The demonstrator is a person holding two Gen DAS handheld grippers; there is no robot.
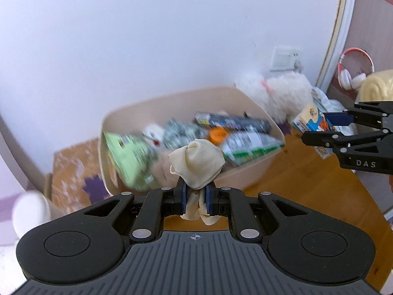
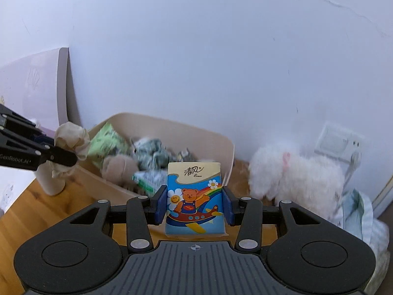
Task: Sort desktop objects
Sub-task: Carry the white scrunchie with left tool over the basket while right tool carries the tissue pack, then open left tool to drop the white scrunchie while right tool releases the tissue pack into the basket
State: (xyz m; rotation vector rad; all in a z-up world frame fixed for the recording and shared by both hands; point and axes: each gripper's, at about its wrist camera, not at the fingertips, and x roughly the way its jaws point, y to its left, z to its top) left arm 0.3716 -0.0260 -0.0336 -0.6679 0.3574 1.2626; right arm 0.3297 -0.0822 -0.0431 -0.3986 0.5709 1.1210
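Left wrist view: the left gripper (image 1: 195,198) pinches a crumpled cream-coloured cloth (image 1: 196,164), held just in front of the beige plastic storage bin (image 1: 248,174) on the wooden desk (image 1: 307,186). Inside that bin lie a light green packet (image 1: 130,157), a dark box (image 1: 233,121) and other blurred packets. The right gripper (image 2: 195,205) clamps a small tissue pack printed with a cartoon bear (image 2: 195,201), held to the right of the bin, near a fluffy white plush toy (image 2: 294,179)
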